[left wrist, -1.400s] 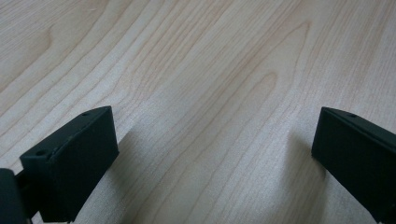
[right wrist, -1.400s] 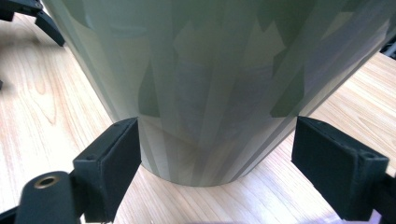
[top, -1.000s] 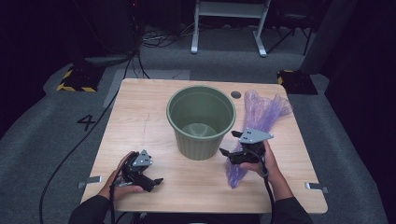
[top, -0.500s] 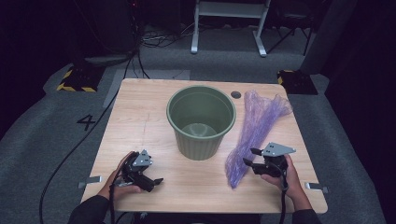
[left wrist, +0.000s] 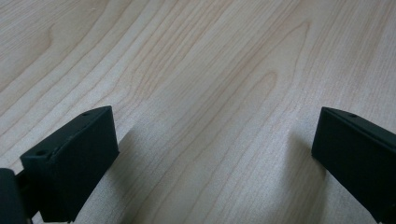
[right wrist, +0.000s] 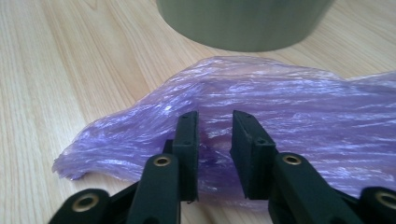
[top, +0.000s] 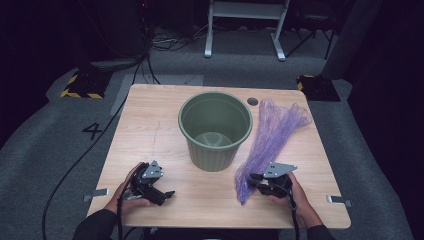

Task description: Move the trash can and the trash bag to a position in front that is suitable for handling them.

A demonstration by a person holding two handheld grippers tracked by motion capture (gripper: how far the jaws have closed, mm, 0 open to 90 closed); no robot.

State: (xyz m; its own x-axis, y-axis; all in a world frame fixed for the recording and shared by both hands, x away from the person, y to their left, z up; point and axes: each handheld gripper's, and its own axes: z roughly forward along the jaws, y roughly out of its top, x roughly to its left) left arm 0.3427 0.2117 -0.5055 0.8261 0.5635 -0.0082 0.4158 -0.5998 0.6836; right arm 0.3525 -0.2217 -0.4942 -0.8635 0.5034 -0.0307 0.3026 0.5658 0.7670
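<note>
A crumpled purple plastic bag (top: pixel 274 137) lies stretched along the right side of the wooden table (top: pixel 150 125), beside a green bin (top: pixel 186 131) that stands upright and empty. My right gripper (top: pixel 255 180) is low at the bag's near end. In the right gripper view, its jaws (right wrist: pixel 215 140) have just been closing and stand narrow, with a fold of the bag (right wrist: pixel 289 107) between them and a small gap still showing. My left gripper (top: pixel 167 196) rests at the front left, its jaws (left wrist: pixel 215 158) wide open over bare wood.
The bin (right wrist: pixel 243 23) stands just behind the bag in the right gripper view. A dark round hole (top: pixel 252 101) sits in the table behind the bin. Cables and a metal stand are on the floor beyond the far edge.
My right gripper has come down and toward the front right, from the bag's middle to its near end, and its jaws have narrowed around the film. The left gripper has stayed put.
</note>
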